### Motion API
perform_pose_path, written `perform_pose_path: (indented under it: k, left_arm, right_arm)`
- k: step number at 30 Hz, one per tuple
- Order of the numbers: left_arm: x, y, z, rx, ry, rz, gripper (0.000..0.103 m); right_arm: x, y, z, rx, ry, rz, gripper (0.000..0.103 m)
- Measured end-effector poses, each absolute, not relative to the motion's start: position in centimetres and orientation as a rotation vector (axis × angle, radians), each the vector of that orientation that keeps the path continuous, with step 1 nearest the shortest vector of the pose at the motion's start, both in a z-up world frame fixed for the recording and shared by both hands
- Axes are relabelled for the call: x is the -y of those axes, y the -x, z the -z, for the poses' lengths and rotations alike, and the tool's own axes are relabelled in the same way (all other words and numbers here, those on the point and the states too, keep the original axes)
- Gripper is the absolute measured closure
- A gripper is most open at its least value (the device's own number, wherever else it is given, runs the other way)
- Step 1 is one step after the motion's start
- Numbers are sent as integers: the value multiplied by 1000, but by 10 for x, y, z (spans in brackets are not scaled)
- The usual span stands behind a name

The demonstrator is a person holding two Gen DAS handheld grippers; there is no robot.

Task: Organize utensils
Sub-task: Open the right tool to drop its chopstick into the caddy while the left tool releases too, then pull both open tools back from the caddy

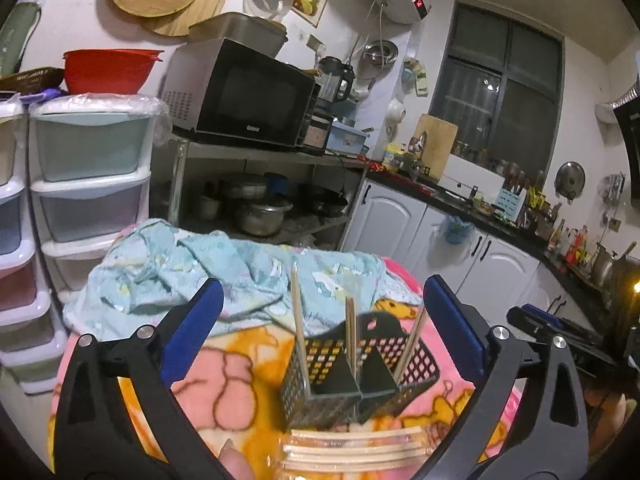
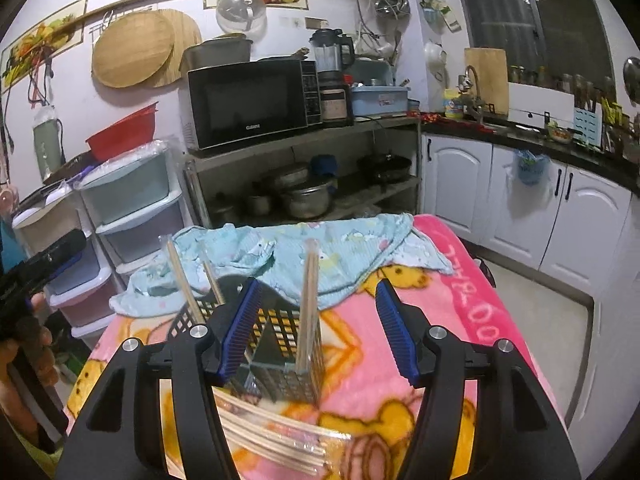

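A black mesh utensil holder (image 1: pixel 360 376) (image 2: pixel 280 344) with several compartments stands on a pink cartoon blanket (image 1: pixel 224 376). Wooden chopsticks (image 1: pixel 298 320) stand upright in it, one bundle (image 2: pixel 309 300) in the near right compartment. A clear-wrapped pack of chopsticks (image 1: pixel 352 448) (image 2: pixel 272 436) lies flat in front of the holder. My left gripper (image 1: pixel 323 296) is open wide, its blue pads on either side of the holder, touching nothing. My right gripper (image 2: pixel 318 286) is open around the upright bundle, pads clear of it.
A crumpled light-blue cloth (image 1: pixel 224 272) (image 2: pixel 304 252) lies behind the holder. Plastic drawers (image 1: pixel 92 184) stand to the left, a microwave shelf (image 1: pixel 248 92) with pots behind, white cabinets (image 2: pixel 520 200) to the right. The blanket drops off at its right edge (image 2: pixel 500 300).
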State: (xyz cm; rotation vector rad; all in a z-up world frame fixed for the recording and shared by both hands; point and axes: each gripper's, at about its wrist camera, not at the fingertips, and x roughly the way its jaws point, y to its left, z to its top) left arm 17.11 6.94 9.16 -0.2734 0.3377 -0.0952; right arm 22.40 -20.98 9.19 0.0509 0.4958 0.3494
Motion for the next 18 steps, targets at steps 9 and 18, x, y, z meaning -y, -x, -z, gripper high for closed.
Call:
perform_pose_path:
  k: [9,18]
  left_arm:
    - [-67,-152,-66,-405,291,100,11]
    - [-59,-138,-56,-433,280,112,11]
  right_arm:
    - [232,-199,-78,-520,-92,-340,42]
    - [240,-181,-72,-526,-87,-348,42]
